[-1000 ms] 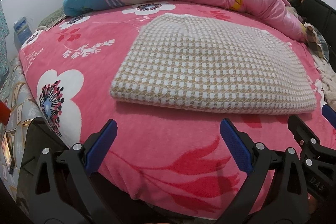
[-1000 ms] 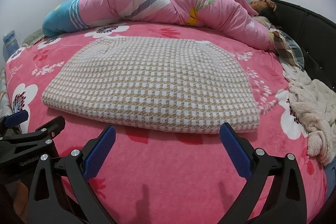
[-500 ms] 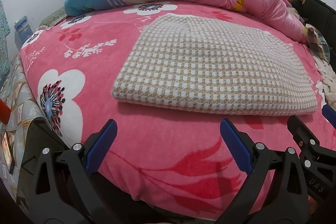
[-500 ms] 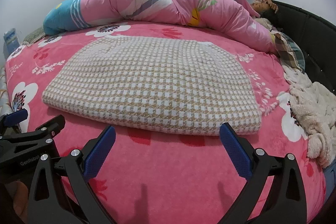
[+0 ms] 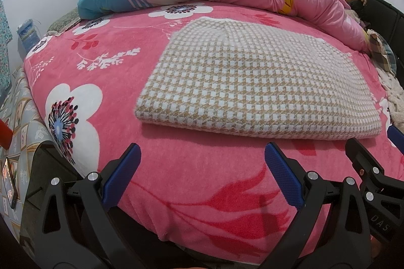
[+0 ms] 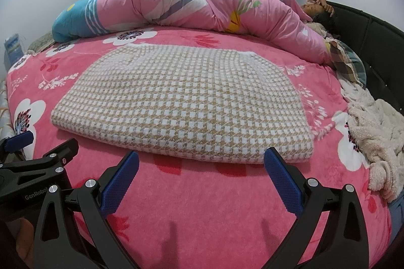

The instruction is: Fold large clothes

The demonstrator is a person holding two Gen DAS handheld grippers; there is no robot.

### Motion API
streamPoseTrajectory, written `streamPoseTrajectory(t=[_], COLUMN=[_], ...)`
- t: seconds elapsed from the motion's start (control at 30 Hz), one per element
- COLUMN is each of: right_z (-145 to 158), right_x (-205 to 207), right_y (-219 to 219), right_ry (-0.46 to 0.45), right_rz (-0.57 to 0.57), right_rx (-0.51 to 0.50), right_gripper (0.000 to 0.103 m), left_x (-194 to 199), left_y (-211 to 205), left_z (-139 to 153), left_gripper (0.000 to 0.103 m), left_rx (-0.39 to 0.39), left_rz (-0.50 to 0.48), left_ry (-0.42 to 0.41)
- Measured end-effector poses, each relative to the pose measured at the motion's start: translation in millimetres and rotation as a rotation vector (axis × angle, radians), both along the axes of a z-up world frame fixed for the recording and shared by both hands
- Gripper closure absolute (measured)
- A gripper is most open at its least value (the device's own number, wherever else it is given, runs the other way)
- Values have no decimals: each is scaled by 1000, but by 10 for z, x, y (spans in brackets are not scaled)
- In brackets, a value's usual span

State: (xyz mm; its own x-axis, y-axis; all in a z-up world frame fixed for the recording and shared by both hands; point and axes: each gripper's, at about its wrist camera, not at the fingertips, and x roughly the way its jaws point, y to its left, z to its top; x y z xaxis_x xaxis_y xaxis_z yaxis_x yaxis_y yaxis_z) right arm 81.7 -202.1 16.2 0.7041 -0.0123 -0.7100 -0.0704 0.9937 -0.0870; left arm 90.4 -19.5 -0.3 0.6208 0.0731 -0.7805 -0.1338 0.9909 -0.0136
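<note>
Houndstooth knit garment (image 5: 255,82) lies folded flat mid-bed on pink floral blanket (image 5: 106,77). Left gripper (image 5: 202,168) and right gripper (image 6: 202,168) hover wide, empty, near its front fold, likely to grab it.

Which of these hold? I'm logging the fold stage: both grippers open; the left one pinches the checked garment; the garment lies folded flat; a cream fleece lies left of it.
1. Left gripper and right gripper are open: true.
2. The left gripper pinches the checked garment: false, it hovers short of the near edge, empty.
3. The garment lies folded flat on the pink floral blanket: true.
4. The cream fleece lies left of the garment: false, right.
</note>
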Motion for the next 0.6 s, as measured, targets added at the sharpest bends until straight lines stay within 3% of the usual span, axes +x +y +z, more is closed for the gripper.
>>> streamPoseTrajectory(t=[0.6], right_z=[4], right_x=[3], right_y=[-5], right_ry=[1], right_rz=[1], right_rx=[1], right_gripper=[7], left_x=[0], left_y=[-2], left_z=[-3], left_gripper=[8], left_rx=[0], left_rz=[-1], left_ry=[1])
